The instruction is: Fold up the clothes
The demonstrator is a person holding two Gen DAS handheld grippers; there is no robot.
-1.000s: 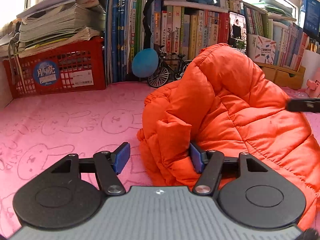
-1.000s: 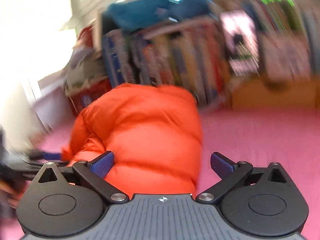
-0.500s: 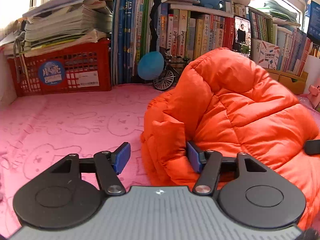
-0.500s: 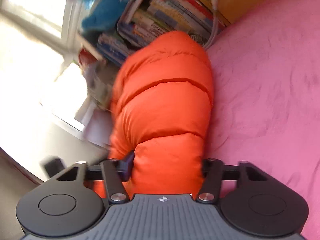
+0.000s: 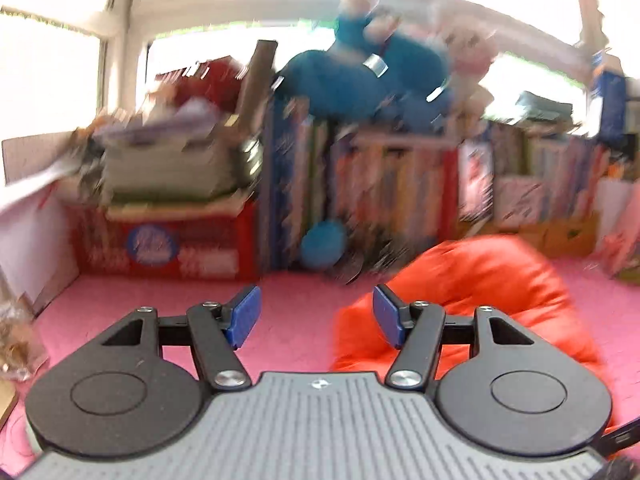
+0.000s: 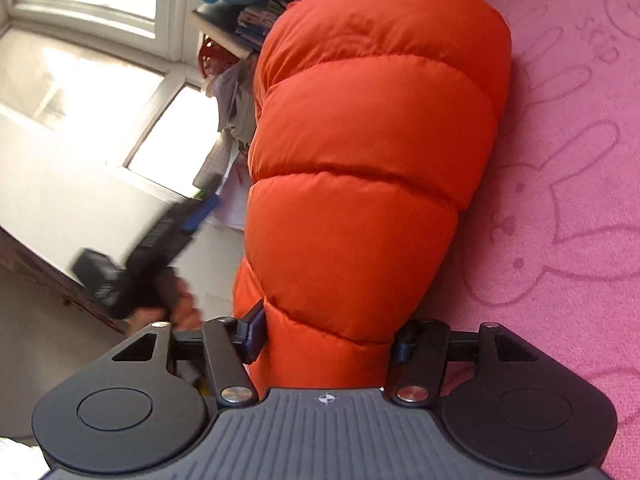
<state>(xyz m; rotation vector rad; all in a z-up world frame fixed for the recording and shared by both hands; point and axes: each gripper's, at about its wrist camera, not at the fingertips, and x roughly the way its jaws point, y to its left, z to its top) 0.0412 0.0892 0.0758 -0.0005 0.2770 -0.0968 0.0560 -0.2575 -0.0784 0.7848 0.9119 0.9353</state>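
"SKIP" lettering marks the pink blanket; right gripper clamps the orange jacket, left gripper spread apart, empty.

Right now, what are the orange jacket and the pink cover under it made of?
Orange jacket: looks like smooth, slightly shiny synthetic shell with puffy filling, judging by its stitched, bulging quilted bands.
Pink cover: looks like soft matte plush or fleece, with a fuzzy nap and rabbit outlines pressed in. Exact fibres cannot be told.

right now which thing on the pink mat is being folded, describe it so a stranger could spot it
Look at the pink rabbit-print mat before the bookshelf. The orange puffer jacket lies bundled there, clamped by the right gripper. Nothing else is puffy, quilted and bright orange.
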